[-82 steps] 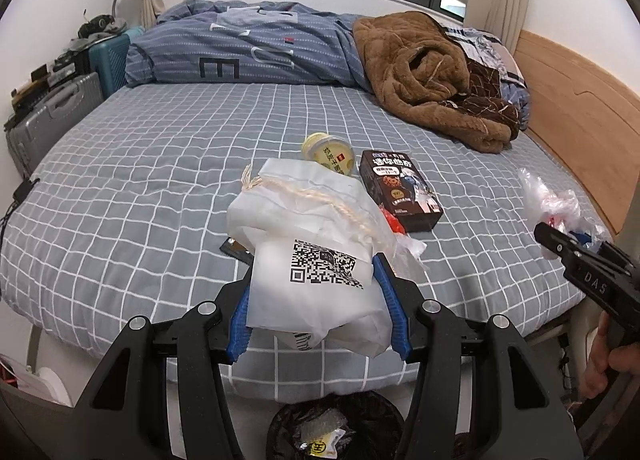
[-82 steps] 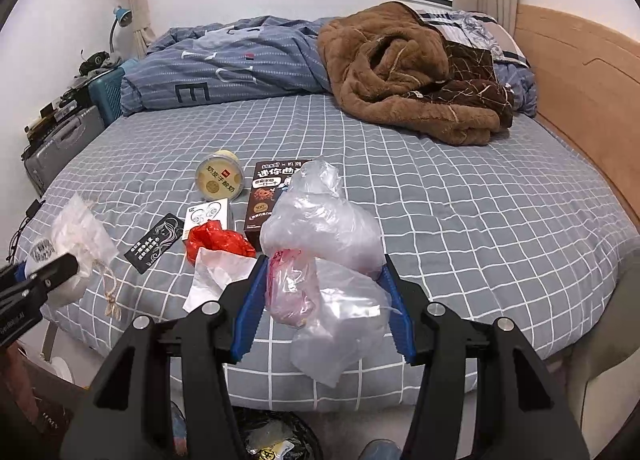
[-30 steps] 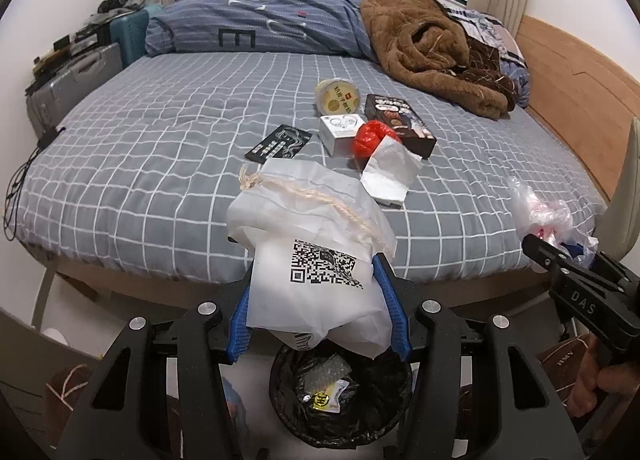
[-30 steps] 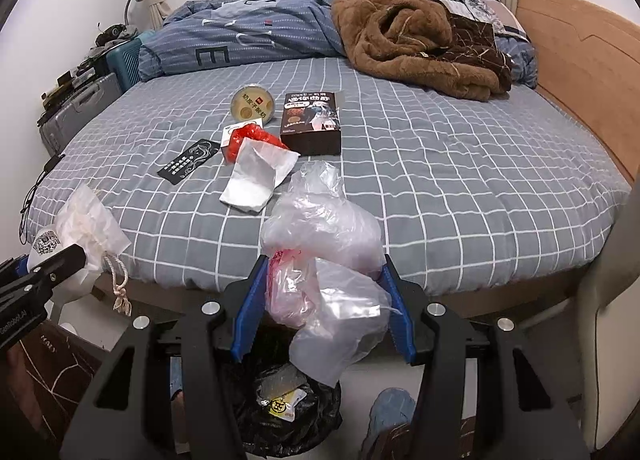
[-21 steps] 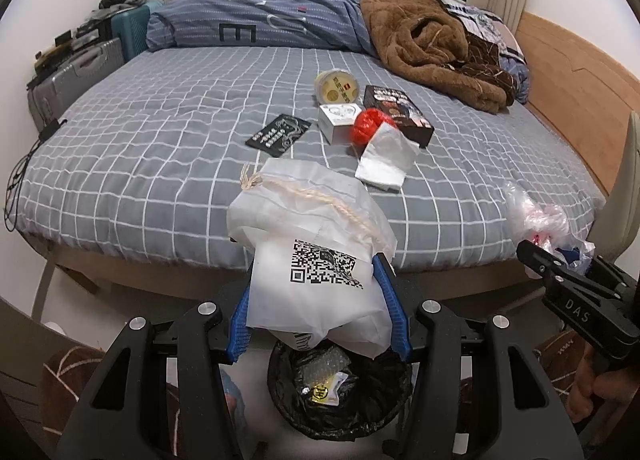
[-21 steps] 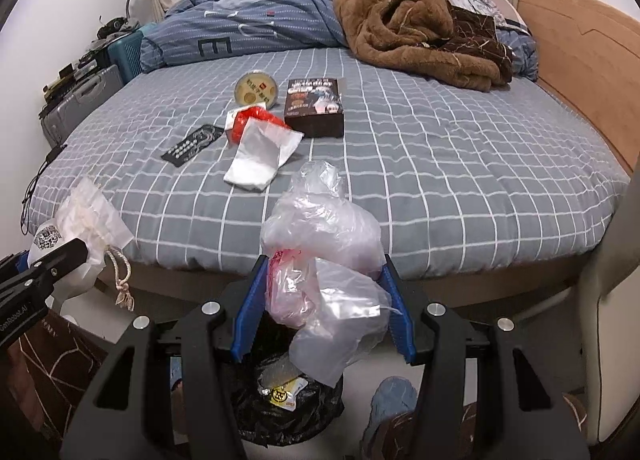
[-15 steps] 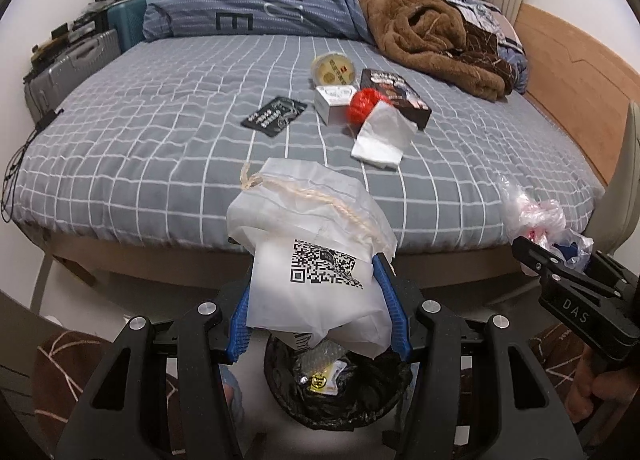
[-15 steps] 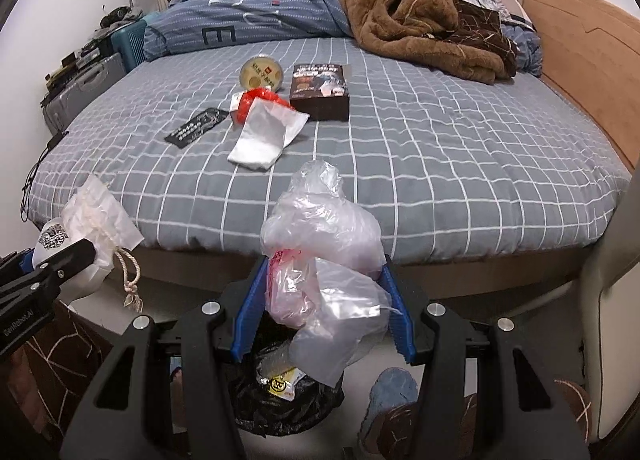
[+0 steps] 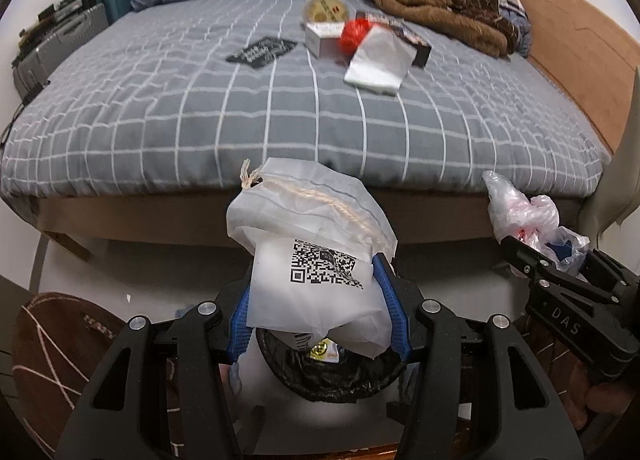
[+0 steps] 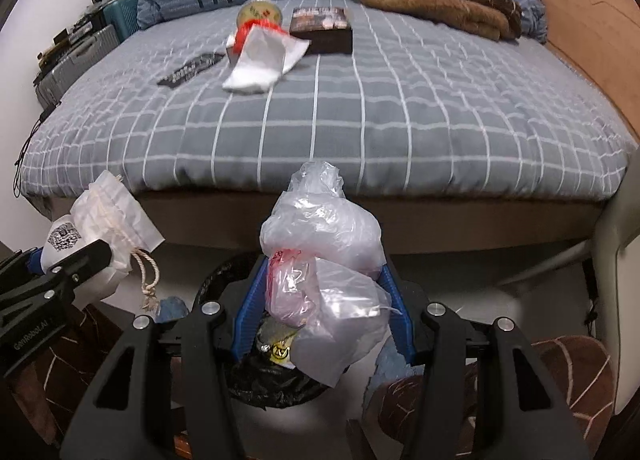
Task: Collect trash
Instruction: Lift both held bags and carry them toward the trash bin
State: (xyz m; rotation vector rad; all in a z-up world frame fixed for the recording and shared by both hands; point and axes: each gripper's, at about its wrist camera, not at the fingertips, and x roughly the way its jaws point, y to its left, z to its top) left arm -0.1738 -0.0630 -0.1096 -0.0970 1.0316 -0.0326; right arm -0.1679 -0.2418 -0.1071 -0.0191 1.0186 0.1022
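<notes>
Both grippers sank toward the bin; right gripper reads "DAS".

On the bed, a packet, tissue, tub and box lie mid-bed. The bin stands below the foot edge.

Soft, even indoor light; the bed beyond the fingers is motion-blurred, and fisheye bending darkens both views' corners.
</notes>
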